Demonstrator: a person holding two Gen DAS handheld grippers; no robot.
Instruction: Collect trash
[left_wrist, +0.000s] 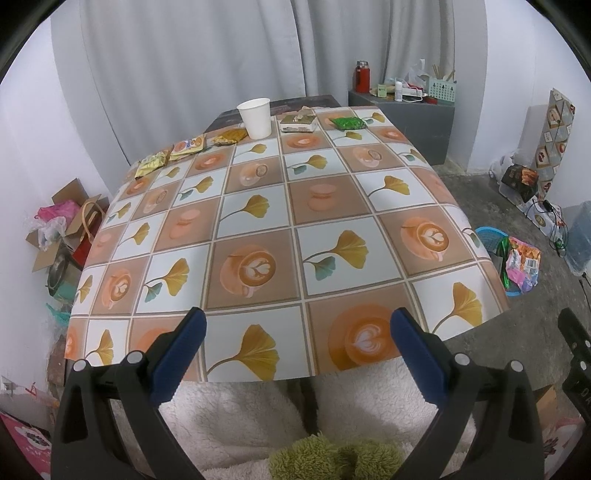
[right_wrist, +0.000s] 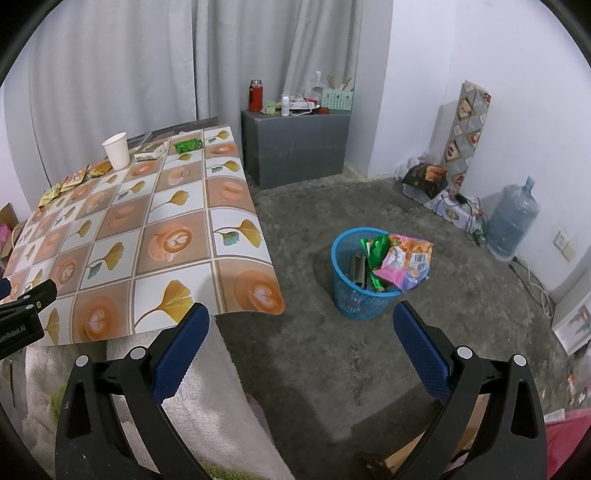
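Left wrist view: my left gripper (left_wrist: 298, 326) gapes empty over the table's (left_wrist: 258, 221) near edge — wrappers (left_wrist: 186, 147) and a paper cup (left_wrist: 255, 117) line its far edge.

Right wrist view: my right gripper (right_wrist: 301, 325) spread wide, holding nothing — the blue basket (right_wrist: 356, 291) on the floor beside the table holds, seemingly, wrappers.

Surface (left_wrist: 258, 206) has a brown-and-white check with ginkgo leaves and lattes, white cup (left_wrist: 255, 117), green wrapper (left_wrist: 348, 122), blue basket (right_wrist: 360, 295).

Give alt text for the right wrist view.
Open right gripper hangs over a concrete floor, facing a blue basket already holding wrappers. To the left, a table carries a paper cup and several wrappers along its far edge.
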